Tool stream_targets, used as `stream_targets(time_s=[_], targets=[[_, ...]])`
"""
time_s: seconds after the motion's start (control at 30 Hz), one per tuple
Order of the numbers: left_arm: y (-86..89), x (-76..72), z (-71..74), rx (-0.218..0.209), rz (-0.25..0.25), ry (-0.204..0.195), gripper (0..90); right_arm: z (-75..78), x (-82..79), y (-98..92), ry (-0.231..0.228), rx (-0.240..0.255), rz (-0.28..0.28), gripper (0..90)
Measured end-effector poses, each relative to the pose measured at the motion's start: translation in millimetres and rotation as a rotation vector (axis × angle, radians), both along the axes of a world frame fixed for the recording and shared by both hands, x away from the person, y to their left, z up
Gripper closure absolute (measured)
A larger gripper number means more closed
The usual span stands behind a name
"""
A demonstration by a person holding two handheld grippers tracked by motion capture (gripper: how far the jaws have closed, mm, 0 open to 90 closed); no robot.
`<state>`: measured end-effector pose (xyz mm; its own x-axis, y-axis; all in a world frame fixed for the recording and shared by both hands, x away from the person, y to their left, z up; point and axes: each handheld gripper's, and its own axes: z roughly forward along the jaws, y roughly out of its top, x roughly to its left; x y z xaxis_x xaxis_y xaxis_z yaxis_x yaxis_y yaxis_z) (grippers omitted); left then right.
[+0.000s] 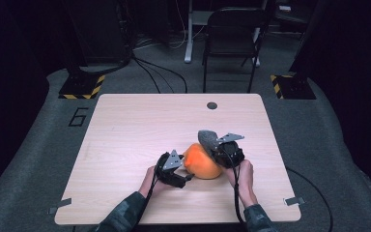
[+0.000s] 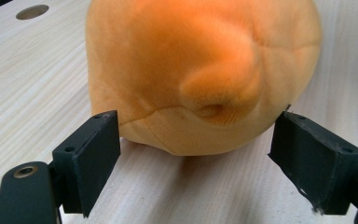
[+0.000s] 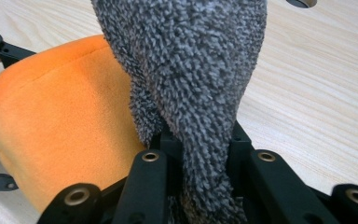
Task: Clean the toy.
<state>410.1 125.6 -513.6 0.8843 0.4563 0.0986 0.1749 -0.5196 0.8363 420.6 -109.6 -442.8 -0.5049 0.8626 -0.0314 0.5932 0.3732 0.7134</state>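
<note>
The orange plush [image 1: 202,162] rests on the counter [image 1: 135,125], near its front edge, between both hands. The left claw [image 2: 193,154] stands spread wide around its base, likely to steady it, while the right claw [image 3: 200,154] is clamped on a grey fuzzy cloth [image 3: 191,70] raised beside it, seemingly ready to wipe.

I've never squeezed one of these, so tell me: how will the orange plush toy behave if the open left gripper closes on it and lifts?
The orange plush toy looks soft and stuffed with visible seams, so it will probably dent under the left gripper rather than resist. Its fuzzy surface should grip well. Its rounded underside may let it rock or roll if pushed.
</note>
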Motion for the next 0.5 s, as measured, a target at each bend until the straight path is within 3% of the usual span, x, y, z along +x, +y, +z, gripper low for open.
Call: stream_targets(time_s=[0.2,0.5], targets=[[-3.1,-1.2,-3.7,0.003,-0.015,-0.043,26.2,-0.1,0.2,-0.5,-0.001,0.001,-0.001,75.6],[-5.0,-2.6,-7.2,-0.020,0.005,-0.065,60.6,0.2,0.9,-4.2,-0.001,0.026,-0.002,75.4]])
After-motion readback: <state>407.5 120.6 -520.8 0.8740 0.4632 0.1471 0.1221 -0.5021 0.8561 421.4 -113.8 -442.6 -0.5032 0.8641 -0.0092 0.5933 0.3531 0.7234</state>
